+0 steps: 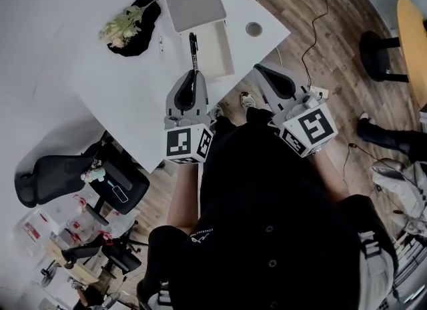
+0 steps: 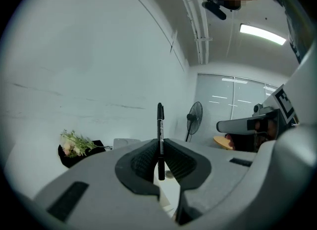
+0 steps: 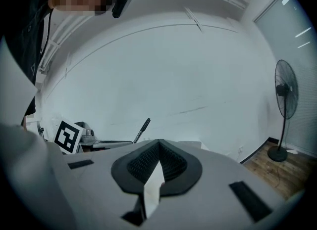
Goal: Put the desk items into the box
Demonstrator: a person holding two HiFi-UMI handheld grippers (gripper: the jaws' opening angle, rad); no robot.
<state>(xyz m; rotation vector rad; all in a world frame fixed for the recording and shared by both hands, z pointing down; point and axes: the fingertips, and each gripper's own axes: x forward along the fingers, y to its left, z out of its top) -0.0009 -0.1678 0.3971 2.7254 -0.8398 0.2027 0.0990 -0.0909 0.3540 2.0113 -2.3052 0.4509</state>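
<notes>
White table (image 1: 100, 82) fills my head view, with the open box (image 1: 217, 52) near its far edge, its lid (image 1: 193, 1) just beyond it, and a sprig of flowers (image 1: 123, 25) on a black cloth toward the far left corner. My left claw (image 1: 193, 75) hangs over the table just short of the box, pinching a black pen (image 1: 193, 49) by its lower end, so the pen sticks straight out past the tips and over the box's left side. My right claw (image 1: 264, 72) is pressed together on nothing, off the table's edge above the wooden floor (image 1: 333, 69).
</notes>
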